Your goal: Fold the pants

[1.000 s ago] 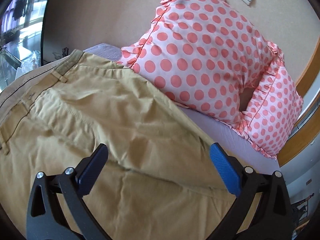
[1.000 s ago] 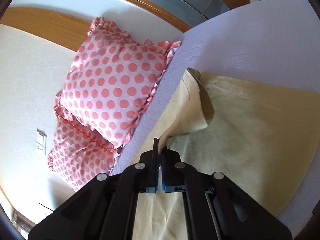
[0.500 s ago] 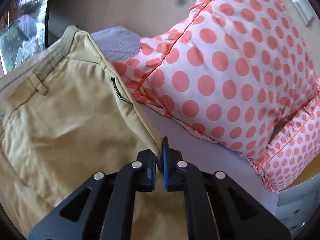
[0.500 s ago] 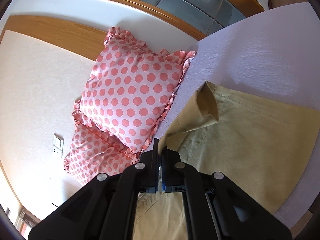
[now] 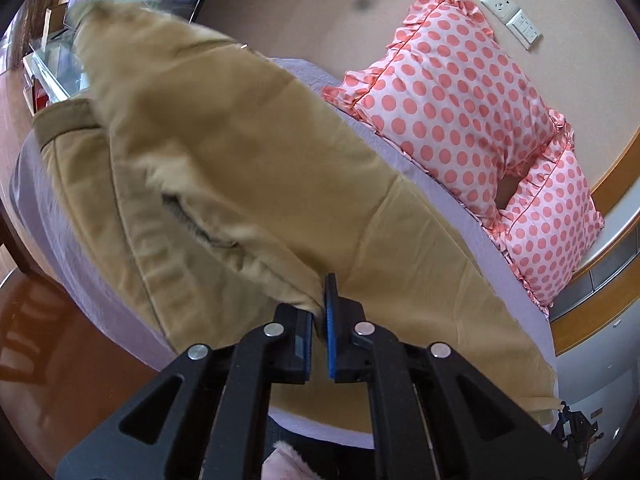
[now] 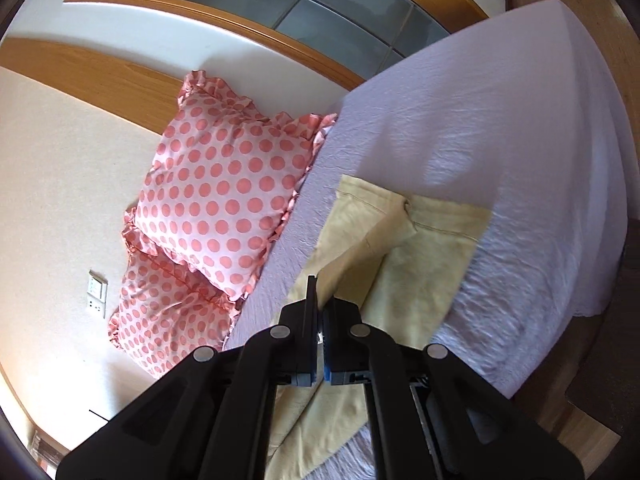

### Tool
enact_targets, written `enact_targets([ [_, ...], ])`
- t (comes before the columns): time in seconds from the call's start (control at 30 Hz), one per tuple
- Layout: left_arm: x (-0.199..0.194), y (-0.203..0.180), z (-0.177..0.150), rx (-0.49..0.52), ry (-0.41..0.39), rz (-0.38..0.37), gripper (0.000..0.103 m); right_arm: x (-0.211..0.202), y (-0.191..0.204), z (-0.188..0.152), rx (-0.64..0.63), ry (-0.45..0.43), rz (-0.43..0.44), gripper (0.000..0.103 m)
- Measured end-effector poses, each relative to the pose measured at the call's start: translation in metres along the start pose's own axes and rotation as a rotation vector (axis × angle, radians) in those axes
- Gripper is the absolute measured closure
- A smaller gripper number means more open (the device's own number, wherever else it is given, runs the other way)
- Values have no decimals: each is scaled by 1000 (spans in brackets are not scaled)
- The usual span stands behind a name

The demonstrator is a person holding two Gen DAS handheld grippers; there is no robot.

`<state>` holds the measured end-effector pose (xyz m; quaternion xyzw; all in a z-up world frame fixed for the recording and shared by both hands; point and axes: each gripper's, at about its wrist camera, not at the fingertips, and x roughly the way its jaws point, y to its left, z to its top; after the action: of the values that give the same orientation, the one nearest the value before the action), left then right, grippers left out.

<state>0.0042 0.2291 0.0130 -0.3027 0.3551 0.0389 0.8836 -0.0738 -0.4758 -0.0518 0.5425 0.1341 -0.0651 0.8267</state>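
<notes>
Tan pants [image 5: 248,168] lie on a lilac bed sheet [image 5: 452,196]. My left gripper [image 5: 320,312] is shut on the waist-end edge of the pants and holds that part lifted above the bed, so the cloth hangs blurred in front of me. My right gripper [image 6: 320,308] is shut on the edge of one pant leg [image 6: 360,248], raised off the sheet [image 6: 500,120]. The leg hems [image 6: 440,224] lie flat on the bed beyond it.
Two pink polka-dot pillows [image 5: 460,100] lean on the beige wall at the bed's head, also in the right wrist view [image 6: 224,192]. Wall sockets [image 5: 512,16] sit above them. A wooden floor [image 5: 60,340] lies beside the bed; a wood-framed window [image 6: 280,4] is behind.
My left gripper shut on the pants' edge and lifted it up and back from the pillows. My right gripper, still shut, raised the leg edge higher, away from the bed.
</notes>
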Motion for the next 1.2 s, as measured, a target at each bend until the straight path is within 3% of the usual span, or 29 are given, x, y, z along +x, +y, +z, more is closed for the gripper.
enact_targets([
  [0.5,-9,10,-11,5,-2,-48,96,-14,-20,-7,25,-1,-41,101],
  [0.6,-8,11,-14,20,11,-38,93,-15,-19,-8,-1,2,-106,101],
  [0.7,-13,12,-19,34,7,-43,89,-24,-19,-8,-16,-39,-181,87],
  [0.77,-20,12,-23,51,-7,-41,83,-33,-18,-7,-35,-94,-215,68],
  [0.8,-24,11,-25,61,-17,-40,80,-35,-17,-6,-48,-116,-230,67],
  [0.97,-38,16,-35,76,-53,-60,77,-27,-14,-6,-117,-123,-244,67],
  [1.1,-46,27,-37,37,-88,-85,73,-16,-8,-15,-166,-86,-187,70],
  [1.17,-53,33,-36,10,-126,-82,68,-8,-9,-21,-191,-57,-167,96],
  [1.2,-56,37,-34,-3,-143,-80,67,-4,-7,-24,-215,-54,-170,97],
])
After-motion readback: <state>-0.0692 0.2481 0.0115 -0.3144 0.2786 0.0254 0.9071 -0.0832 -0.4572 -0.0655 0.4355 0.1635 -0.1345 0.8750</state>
